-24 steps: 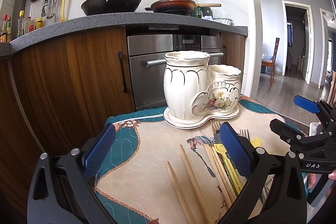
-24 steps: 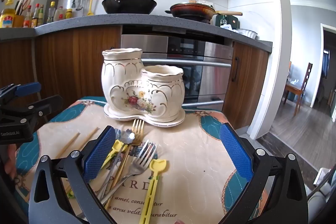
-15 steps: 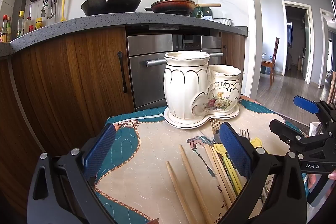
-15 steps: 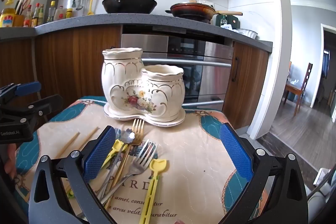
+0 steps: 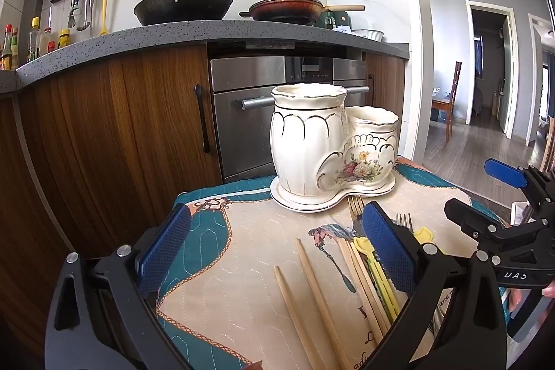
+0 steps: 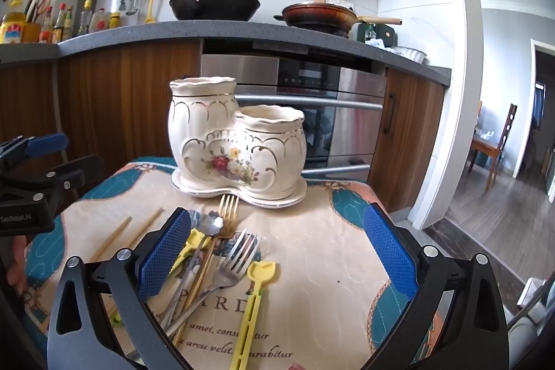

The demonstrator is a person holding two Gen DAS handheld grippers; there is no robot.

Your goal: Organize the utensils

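Utensils [image 6: 222, 252] are lying loose on the quilted cloth [image 6: 312, 252] just before the glossy ceramic two-pot holder [image 6: 239, 144]; sorting is seemingly not yet begun; both the left gripper [image 5: 274, 248] and right gripper [image 6: 275, 248] are gaping wide, empty; next is pinching one slim metal fork [image 6: 239, 252] or wooden chopstick [image 5: 312, 280].

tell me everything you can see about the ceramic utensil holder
The ceramic utensil holder is glossy cream with gold scroll trim and a painted flower spray on the front. It has two joined cups, the left one taller and ribbed, the right one shorter, on a shared lobed saucer base. It stands upright at the far end of the quilted mat. No utensil stands out of either cup. A gold fork lies with its tines at its base.
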